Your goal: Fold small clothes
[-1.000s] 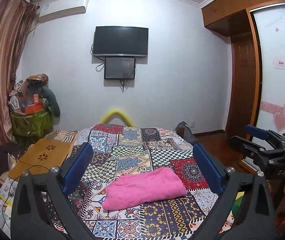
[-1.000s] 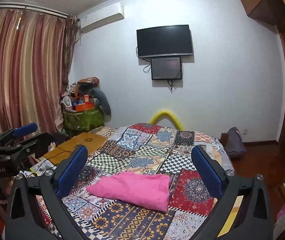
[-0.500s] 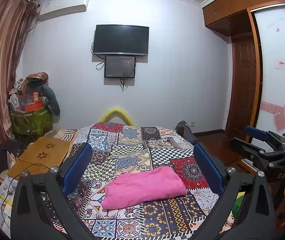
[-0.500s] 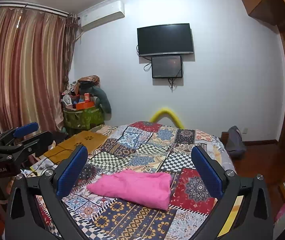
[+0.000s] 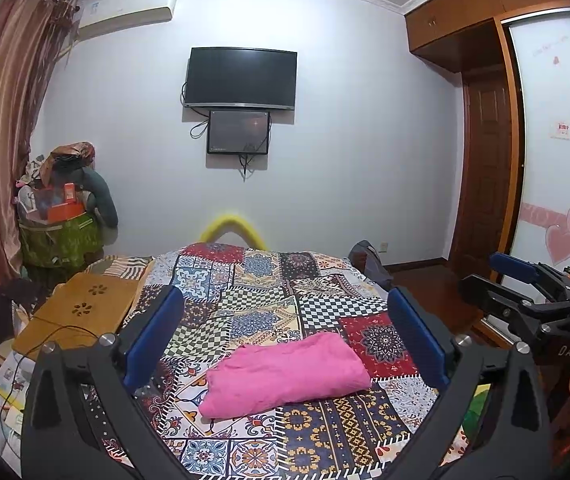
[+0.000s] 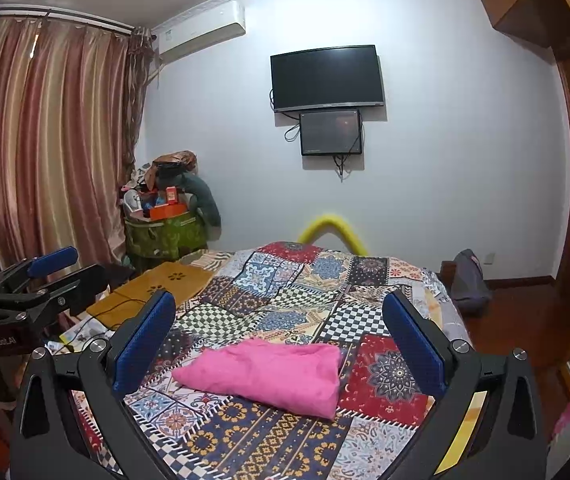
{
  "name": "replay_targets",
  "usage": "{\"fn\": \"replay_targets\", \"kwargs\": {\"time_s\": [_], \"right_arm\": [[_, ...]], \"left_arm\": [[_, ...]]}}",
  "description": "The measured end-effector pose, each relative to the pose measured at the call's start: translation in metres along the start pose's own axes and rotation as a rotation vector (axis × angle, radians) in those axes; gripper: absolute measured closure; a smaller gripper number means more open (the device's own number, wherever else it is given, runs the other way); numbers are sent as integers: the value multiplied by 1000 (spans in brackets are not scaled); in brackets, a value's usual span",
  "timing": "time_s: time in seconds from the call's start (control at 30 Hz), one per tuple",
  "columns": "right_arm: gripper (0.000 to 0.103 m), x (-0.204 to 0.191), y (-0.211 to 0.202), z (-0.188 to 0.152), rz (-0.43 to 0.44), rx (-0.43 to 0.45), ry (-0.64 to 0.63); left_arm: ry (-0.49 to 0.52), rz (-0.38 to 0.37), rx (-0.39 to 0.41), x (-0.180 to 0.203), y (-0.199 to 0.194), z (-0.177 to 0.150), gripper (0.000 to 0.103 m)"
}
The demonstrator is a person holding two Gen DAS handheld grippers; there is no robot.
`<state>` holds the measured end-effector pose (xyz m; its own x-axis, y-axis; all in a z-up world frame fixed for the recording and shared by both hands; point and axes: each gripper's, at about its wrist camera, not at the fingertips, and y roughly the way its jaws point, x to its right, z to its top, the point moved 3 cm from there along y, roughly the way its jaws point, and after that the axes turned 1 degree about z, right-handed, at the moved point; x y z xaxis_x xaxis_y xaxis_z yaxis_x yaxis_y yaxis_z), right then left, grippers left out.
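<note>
A bedroom seen from two handheld grippers held above the near end of a bed. A folded pink garment [image 5: 285, 372] lies flat on the patchwork bedspread [image 5: 269, 288], near the bed's front edge and roughly centred across it. The left gripper [image 5: 285, 332] has its two blue-padded fingers spread wide, holding nothing, well above the cloth and not touching it. The right gripper [image 6: 281, 330] is likewise spread wide and empty, raised above the same pink garment [image 6: 265, 368]. Each gripper shows at the edge of the other's view, off to the side of the bed. On the far white wall hangs a dark television [image 5: 241, 78] with a smaller screen [image 5: 239, 132] just below it. A wooden lap tray [image 5: 81, 312] rests on the bed's left side. Striped curtains [image 6: 45, 140] hang at left.
</note>
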<state>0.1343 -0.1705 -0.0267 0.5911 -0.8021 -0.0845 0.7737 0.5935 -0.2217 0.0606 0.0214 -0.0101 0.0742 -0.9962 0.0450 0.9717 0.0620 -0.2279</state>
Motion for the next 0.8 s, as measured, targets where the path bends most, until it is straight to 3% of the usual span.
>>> {"fn": "replay_targets", "kwargs": {"time_s": [0.8], "right_arm": [[0, -1, 3, -3, 2, -4, 13]], "left_arm": [[-7, -41, -12, 0, 0, -2, 0]]}}
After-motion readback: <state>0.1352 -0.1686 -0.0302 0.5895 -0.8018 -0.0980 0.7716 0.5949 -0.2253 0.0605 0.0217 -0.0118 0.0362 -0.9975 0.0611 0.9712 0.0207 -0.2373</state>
